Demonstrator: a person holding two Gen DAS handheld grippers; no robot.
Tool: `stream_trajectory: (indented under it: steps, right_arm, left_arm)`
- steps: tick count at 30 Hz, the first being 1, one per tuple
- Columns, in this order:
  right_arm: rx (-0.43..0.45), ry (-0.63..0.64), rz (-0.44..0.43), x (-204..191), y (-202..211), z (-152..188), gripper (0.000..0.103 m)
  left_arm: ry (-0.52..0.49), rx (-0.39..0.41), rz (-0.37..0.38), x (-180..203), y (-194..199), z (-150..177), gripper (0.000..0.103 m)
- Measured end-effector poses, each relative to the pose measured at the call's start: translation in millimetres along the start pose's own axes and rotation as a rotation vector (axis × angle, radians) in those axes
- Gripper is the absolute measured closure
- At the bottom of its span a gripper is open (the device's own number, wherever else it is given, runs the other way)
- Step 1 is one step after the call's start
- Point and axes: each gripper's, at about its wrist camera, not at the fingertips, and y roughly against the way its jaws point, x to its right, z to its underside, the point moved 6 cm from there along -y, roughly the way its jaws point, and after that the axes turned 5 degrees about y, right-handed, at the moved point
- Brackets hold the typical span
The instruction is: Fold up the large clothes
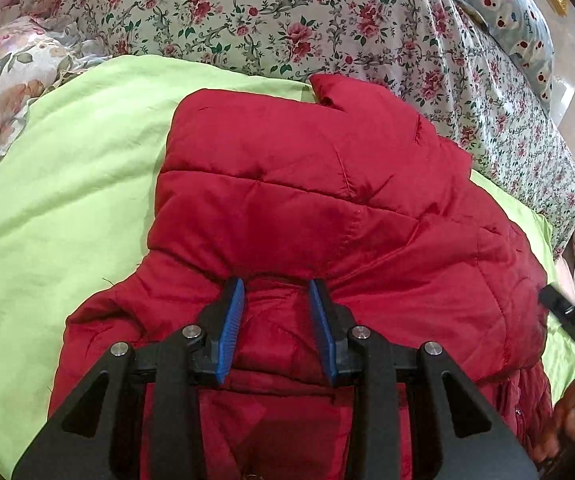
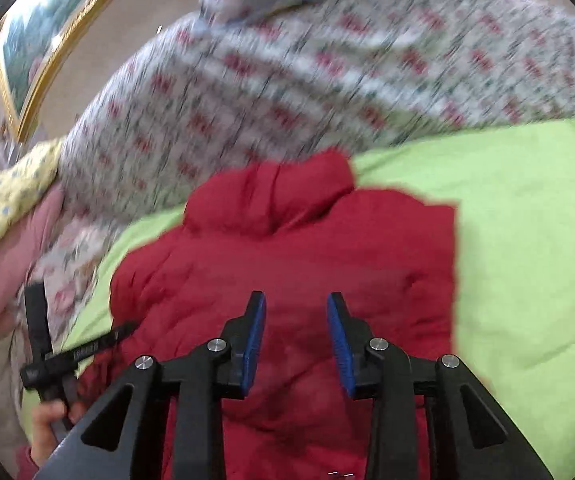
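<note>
Left wrist view: puffy quilted red jacket [image 1: 311, 208] bunched between spread left claw [image 1: 275, 284] tips

jacket [image 1: 327, 216] on sheet [image 1: 67, 208] | quilt [image 1: 287, 12] far behind | pillow [image 1: 515, 12] far right | left gripper [image 1: 277, 320] over jacket's near part

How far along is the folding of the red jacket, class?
Done: the red jacket lies on the green sheet, already bunched and partly folded over. In hand: the left hand-held gripper straddles a raised fold, jaws open; the right hand-held gripper hovers open above it. Left: closing on the fabric and finishing a neat fold.
</note>
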Motion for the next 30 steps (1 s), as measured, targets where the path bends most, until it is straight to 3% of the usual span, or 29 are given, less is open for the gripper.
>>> stream_trajectory:
  steps: [5,8,10,18,30]
  right_arm:
    - [-0.122,0.049,0.170,10.8,-29.9,21.7,0.071]
    - [-0.148,0.035,0.183,16.2,-38.3,27.9,0.071]
    - [-0.151,0.050,0.204,13.9,-39.5,29.1,0.071]
    - [-0.182,0.014,0.177,19.0,-44.7,30.7,0.071]
    - [-0.198,-0.004,0.154,20.5,-49.3,29.6,0.070]
  left_arm:
    - [0.003,0.039,0.052,4.3,16.3,-3.6,0.069]
    - [-0.026,0.072,0.149,17.5,27.3,-8.2,0.061]
    - [-0.062,0.074,0.158,25.5,26.3,-8.4,0.054]
    - [-0.134,-0.021,0.035,29.2,-6.9,2.3,0.052]
    - [-0.120,-0.046,-0.004,25.1,-14.6,7.7,0.050]
